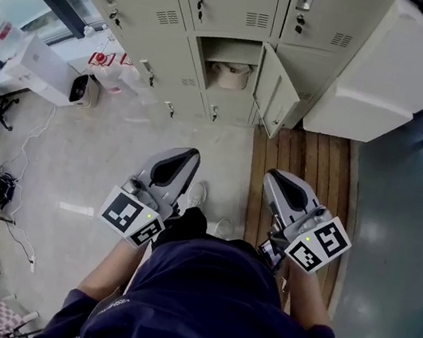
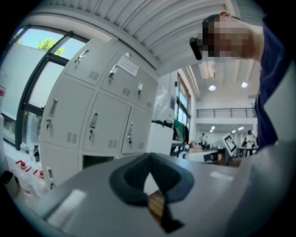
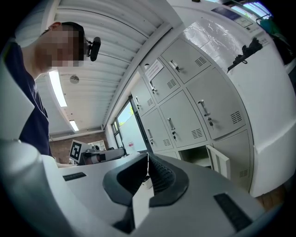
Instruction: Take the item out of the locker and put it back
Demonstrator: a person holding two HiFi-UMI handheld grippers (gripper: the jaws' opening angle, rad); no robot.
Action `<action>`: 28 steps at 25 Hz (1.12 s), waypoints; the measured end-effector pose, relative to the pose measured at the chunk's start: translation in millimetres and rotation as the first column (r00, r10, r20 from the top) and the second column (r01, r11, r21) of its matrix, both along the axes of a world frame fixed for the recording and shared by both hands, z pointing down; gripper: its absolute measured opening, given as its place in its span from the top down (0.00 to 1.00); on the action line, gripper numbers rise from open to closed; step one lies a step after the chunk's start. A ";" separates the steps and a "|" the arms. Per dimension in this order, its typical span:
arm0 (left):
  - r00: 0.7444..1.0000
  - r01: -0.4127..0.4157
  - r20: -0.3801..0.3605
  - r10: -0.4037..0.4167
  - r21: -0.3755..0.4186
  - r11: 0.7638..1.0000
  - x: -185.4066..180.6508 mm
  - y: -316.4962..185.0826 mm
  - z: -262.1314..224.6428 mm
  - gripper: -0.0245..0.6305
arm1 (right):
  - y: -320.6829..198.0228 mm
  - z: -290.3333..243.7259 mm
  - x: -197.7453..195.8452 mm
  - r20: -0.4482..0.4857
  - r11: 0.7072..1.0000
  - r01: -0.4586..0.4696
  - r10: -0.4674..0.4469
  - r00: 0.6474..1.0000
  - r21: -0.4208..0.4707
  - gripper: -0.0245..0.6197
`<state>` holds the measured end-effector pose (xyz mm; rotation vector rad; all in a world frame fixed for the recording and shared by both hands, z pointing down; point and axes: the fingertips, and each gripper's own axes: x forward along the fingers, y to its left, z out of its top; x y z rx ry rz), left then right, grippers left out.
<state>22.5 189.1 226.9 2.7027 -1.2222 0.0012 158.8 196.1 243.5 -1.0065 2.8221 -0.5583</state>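
Facing boxy metal locker (image 1: 276,95), rounded pale item (image 1: 232,75)

I see the locker (image 1: 227,68) standing open in a pale grey bank, under a closed upper door. Its door (image 1: 276,93) is swung out to the right and stands at a wide angle to the front, with the inner face toward me. Inside, a shelf (image 1: 232,50) crosses the upper part of the compartment. The item (image 1: 233,76) sits below that shelf, wholly inside and set back from the opening. It is cream-coloured and rounded, wider than tall. I cannot tell from here whether it is a bag or a pot.
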 end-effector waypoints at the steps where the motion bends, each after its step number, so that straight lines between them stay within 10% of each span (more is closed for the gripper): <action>1: 1.000 -0.001 -0.002 0.001 0.001 1.000 -0.5 -4.1 0.6 0.96 | -3.4 1.7 -0.6 -0.003 1.000 0.000 0.000 1.000 -0.002 0.95; 28: 0.987 -0.160 -0.024 0.158 -0.184 0.970 -107.1 -248.5 98.5 0.96 | -255.9 107.1 -133.1 -0.137 0.968 -0.121 0.092 0.986 -0.220 0.95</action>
